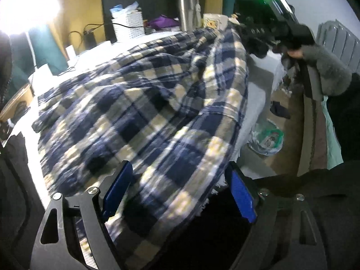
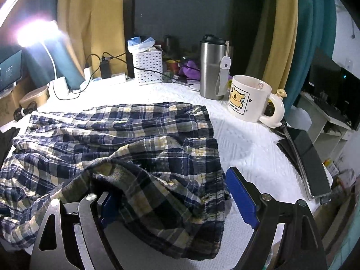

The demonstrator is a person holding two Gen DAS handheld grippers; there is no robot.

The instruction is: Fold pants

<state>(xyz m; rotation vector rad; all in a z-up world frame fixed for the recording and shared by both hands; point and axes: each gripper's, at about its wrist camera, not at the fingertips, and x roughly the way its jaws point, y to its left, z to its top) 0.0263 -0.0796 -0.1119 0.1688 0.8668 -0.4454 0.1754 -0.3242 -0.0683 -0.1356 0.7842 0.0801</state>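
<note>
Across the white-covered table [image 2: 243,148] we see the plaid pants [image 2: 117,139] spread in loose, uneven layers, the largest item in both views. Their far edge lies near the clutter at the back, and the near portion droops over the front edge of the table toward us. We judge the fold as begun but unfinished: the fabric is bunched and rumpled rather than squared.

Next in size are the two handheld tools. Our left gripper [image 1: 180,193] points steeply down over the near part of the cloth; its blue pads [image 1: 117,191] stand wide apart with plaid fabric lying between them, yet neither pad presses on it, so we read this gripper as released. Our right gripper [image 2: 177,198] straddles a raised ridge of cloth in the same manner, jaws spread and nothing clamped. We judge both as poised to take hold of an edge before carrying it over. In the left wrist view, the right tool appears at the upper right, held by a hand in a grey sleeve [image 1: 326,67].

Smaller objects line the rear, apparently pushed back to leave working room: a steel tumbler [image 2: 212,67], a white perforated basket [image 2: 148,67], and a cartoon-printed mug [image 2: 247,99] just beside the tumbler. A bright lamp [image 2: 36,33] at far left washes out that corner. The mug stands nearest the cloth and could be nudged by a wide sweep.
</note>
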